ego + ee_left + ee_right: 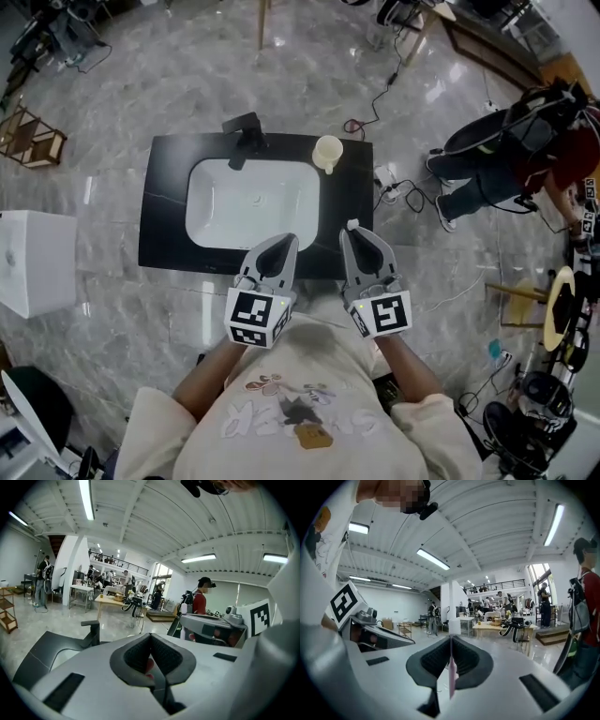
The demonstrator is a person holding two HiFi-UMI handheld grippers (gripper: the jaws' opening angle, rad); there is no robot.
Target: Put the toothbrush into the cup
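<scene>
Tongs, pair, hand-held, side by side close to the person's chest, above the near edge of the countertop [164, 220].

Item 1: right gripper [354, 231]. Jaws are clenched on the toothbrush [450, 679]. The thin pink handle runs straight down the seam between the pads, and the white head end pokes out just past the tips. In the head view that white end shows at the very tip, over the counter's front right part.

Item 2: left gripper [285, 240]. Jaws are brought together with the tips meeting. A small reddish patch shows in the hollow behind them; what it is I cannot tell. Each gripper's marker cube faces the head camera.

Item 3: cup [328, 152]. Cream-coloured and upright, it stands at the back right corner of the countertop, just right of the sink [234, 214]. It is well apart from both grippers and from the toothbrush.

Item 4: sink, white, rectangular with rounded corners, set into the black countertop.

Item 5: faucet [246, 134], black, at the back edge behind the sink.

Surroundings: grey marble floor [112, 94]; white box [33, 262] at left; wooden rack [28, 136] at far left; a seated person [506, 159] at right, among cables.
</scene>
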